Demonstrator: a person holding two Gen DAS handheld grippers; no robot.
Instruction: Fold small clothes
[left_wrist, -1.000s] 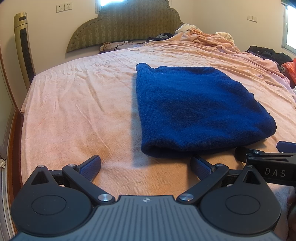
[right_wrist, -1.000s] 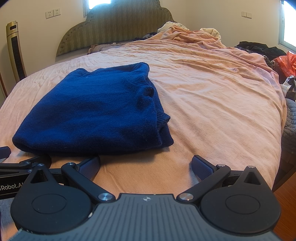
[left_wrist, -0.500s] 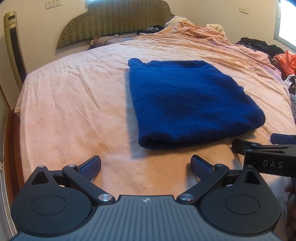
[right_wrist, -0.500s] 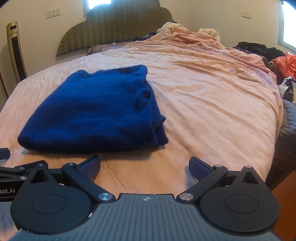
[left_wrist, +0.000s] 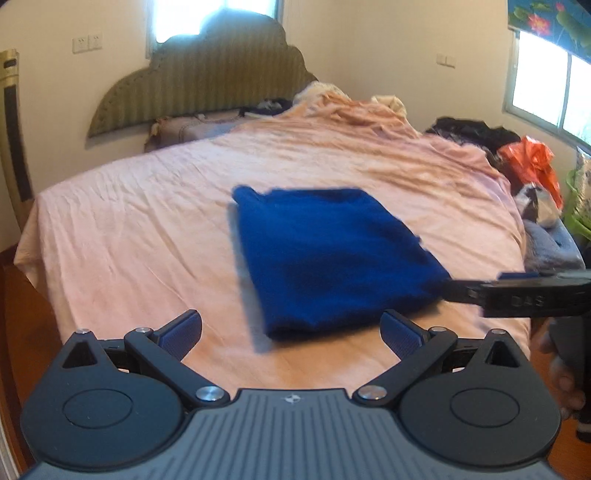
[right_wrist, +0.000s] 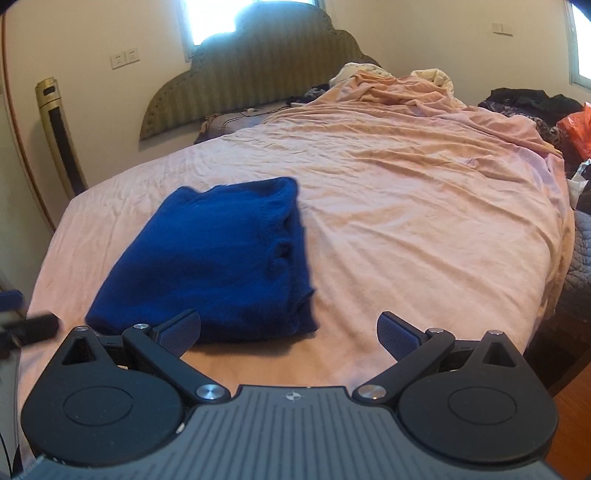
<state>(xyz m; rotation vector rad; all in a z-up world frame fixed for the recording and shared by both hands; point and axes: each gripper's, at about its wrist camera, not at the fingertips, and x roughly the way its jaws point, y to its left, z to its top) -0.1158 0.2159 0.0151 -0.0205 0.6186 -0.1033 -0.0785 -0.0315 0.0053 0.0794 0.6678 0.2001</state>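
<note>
The folded blue sweater (left_wrist: 332, 254) lies flat on the pink bedsheet (left_wrist: 129, 236), at 12 o'clock from the left gripper (left_wrist: 291, 334) and 11 o'clock from the right gripper (right_wrist: 289, 332); both claws gape, released, holding nothing.

You are seeing blurred letters, apparently "DAS", showing on the side of the right gripper (left_wrist: 517, 291) at the near right of the left wrist view. Nothing else is reading as text; you are getting only a small emblem on each gripper's grey body.
</note>
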